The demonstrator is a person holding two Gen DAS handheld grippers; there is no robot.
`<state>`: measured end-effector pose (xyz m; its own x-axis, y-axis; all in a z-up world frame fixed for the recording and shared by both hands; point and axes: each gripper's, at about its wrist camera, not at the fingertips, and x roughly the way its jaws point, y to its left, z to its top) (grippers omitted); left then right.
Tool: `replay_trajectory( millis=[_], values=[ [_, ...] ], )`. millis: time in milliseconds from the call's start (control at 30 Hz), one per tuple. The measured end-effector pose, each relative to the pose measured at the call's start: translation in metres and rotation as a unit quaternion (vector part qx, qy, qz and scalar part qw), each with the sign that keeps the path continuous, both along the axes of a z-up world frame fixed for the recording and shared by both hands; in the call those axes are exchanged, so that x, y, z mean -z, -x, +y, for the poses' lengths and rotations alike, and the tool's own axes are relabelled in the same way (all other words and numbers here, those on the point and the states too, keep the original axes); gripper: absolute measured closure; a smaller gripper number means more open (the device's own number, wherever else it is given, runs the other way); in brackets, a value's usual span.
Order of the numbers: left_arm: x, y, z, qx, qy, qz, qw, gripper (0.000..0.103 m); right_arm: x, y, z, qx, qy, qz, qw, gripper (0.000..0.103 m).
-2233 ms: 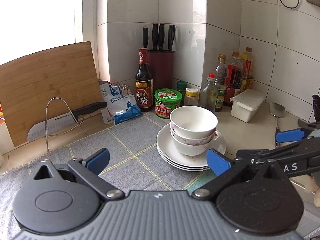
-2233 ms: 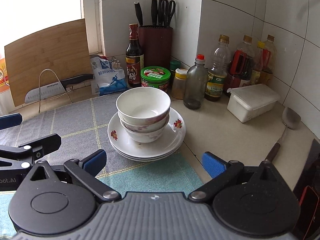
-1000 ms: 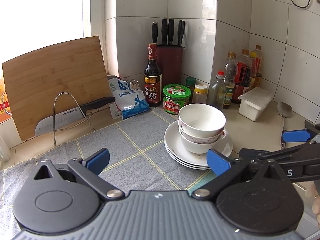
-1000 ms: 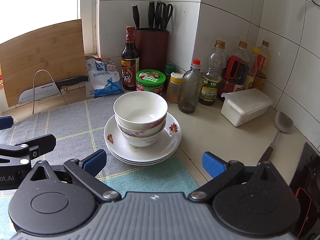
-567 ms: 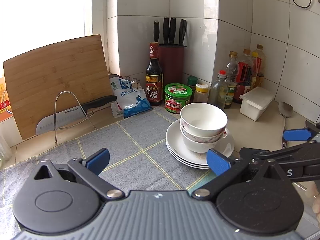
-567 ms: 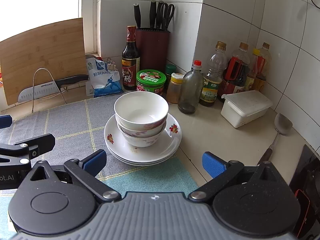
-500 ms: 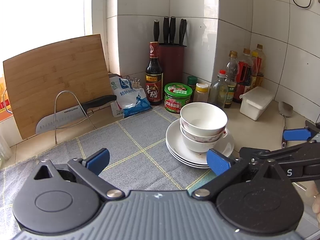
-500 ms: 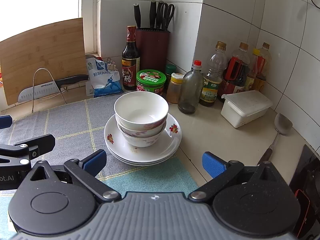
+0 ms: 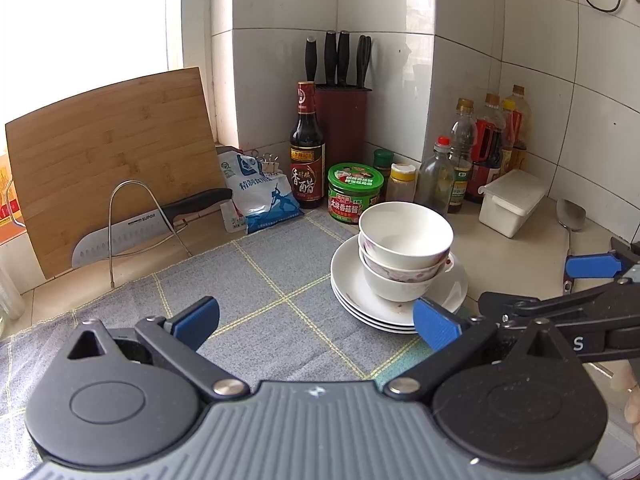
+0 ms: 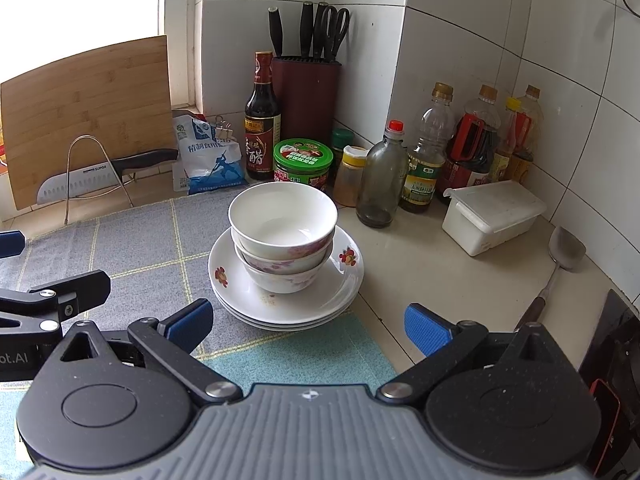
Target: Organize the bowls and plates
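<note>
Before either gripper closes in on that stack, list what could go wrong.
1. The bowls are nested on the plates; gripping the top bowl's rim could tilt it or drag the bowl beneath.
2. The plate stack sits half on the cloth, half on the counter, so a push may rock it.
3. The glass bottle and green-lidded jar stand close behind; an overshoot could topple them.
</note>
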<state>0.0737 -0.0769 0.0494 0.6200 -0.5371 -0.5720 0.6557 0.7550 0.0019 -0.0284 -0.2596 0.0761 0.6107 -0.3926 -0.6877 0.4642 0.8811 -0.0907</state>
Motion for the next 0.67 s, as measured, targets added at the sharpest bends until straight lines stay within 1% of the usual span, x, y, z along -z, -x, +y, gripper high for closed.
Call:
replay_trajectory(
  millis=[667],
  values=[
    [-0.0014,0.0007,-0.0006,0.003,-0.003,-0.002,1.0,0.0,-0.0015,0.002,-0.004,0.001,0.005,-0.002,1.0,0.0]
  ],
)
